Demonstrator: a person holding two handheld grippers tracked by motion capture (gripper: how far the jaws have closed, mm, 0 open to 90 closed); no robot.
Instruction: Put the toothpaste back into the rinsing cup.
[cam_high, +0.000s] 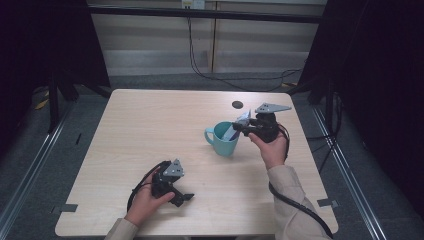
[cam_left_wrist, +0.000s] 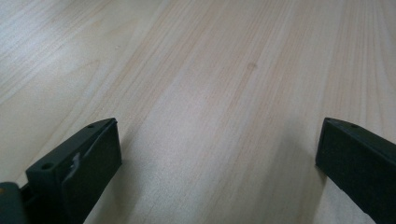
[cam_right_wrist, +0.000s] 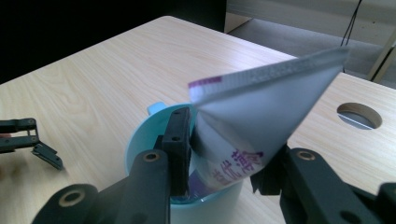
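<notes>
step: lowering tube (cam_right_wrist: 261, 121) into teal cup (cam_high: 223, 140) | right gripper (cam_right_wrist: 224, 158): jaws flanking tube, grip slackening, contact uncertain | left gripper (cam_high: 181, 196): open, idle on table (cam_high: 150, 125) | next: likely spread jaws, withdraw upward

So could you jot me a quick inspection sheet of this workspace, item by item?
Surface: light wooden table, with a round hole near its far edge.
Job's things: white-and-purple squeeze tube standing tilted in a teal ceramic mug.
Clutter: nothing seen.
Grippers: right gripper has its jaws either side of the tube; left gripper open, nothing between its jaws, low over the table.
Cables: black cables on the floor behind.
Surroundings: dark curtains, pale wall panels.
</notes>
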